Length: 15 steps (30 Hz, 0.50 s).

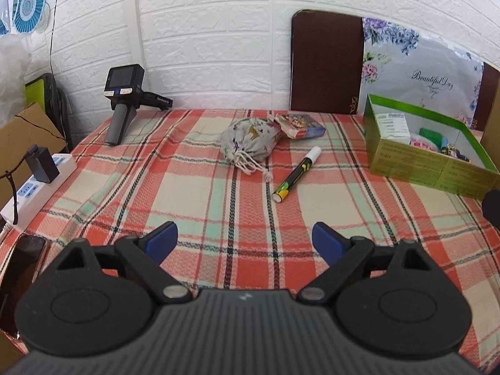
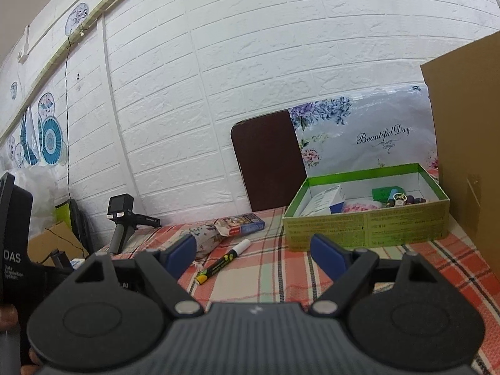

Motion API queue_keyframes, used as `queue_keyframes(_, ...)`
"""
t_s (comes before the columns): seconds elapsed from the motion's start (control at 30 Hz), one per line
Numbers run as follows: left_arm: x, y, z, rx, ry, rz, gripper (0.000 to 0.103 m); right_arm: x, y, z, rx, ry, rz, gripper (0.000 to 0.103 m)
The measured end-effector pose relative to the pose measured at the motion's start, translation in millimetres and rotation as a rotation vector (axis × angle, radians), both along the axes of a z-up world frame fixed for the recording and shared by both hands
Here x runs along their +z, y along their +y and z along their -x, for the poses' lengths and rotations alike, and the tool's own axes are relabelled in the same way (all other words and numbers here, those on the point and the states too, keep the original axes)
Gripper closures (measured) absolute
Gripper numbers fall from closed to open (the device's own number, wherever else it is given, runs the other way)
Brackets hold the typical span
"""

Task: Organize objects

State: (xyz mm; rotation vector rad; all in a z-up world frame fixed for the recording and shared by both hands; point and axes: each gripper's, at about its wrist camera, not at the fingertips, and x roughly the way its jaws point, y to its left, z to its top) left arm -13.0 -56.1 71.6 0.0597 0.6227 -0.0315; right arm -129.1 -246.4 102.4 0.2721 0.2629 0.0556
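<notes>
On the plaid tablecloth (image 1: 193, 193) lie a floral drawstring pouch (image 1: 248, 142), a small colourful card box (image 1: 300, 125) behind it, and a black-and-yellow marker with a white cap (image 1: 297, 175). An open green box (image 1: 431, 168) with several small items inside stands at the right. My left gripper (image 1: 245, 239) hovers open over the near cloth, well short of the marker. The right wrist view shows the same marker (image 2: 223, 262), card box (image 2: 240, 223), pouch (image 2: 204, 237) and green box (image 2: 365, 228). My right gripper (image 2: 253, 251) is open and empty, near the marker and the green box.
A spare camera handle (image 1: 122, 103) stands at the back left. A white power strip (image 1: 34, 187) with a black plug lies on the left edge, a dark phone (image 1: 22, 265) near it. A cardboard box (image 2: 465, 156) rises at the right. A folded brown table and a flowered bag lean on the brick wall.
</notes>
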Motion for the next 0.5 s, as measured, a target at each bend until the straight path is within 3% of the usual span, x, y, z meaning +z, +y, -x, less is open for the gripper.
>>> queue_keyframes(0.5, -15.7, -8.1, -23.2, -0.003, 0.055, -0.006, 0.009, -17.9, -10.9, -19.6, -0.009, 0.047, -0.009, 0.02)
